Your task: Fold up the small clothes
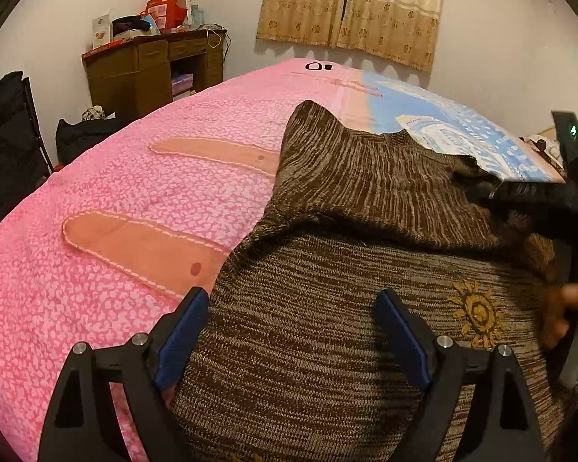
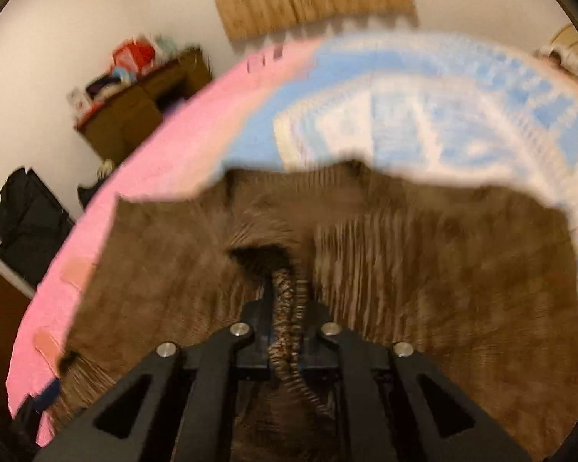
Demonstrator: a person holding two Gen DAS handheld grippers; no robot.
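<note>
A small brown knitted sweater (image 1: pixel 327 338) with a yellow sun emblem (image 1: pixel 478 319) lies on the pink and blue bedspread (image 1: pixel 96 200). My left gripper (image 1: pixel 293 327) is open, its blue-padded fingers (image 1: pixel 181 331) spread above the sweater's lower left part, holding nothing. My right gripper (image 2: pixel 287 304) is shut on a bunched edge of the sweater (image 2: pixel 443 269) and lifts that fold over the body; this view is blurred. The right gripper also shows at the right edge of the left wrist view (image 1: pixel 574 200), with a hand behind it.
A brown wooden desk (image 1: pixel 150 69) with clutter stands by the far wall. A black bag (image 1: pixel 7 146) sits left of the bed. Beige curtains (image 1: pixel 350 7) hang behind. The bed's left edge curves close to the desk and bag.
</note>
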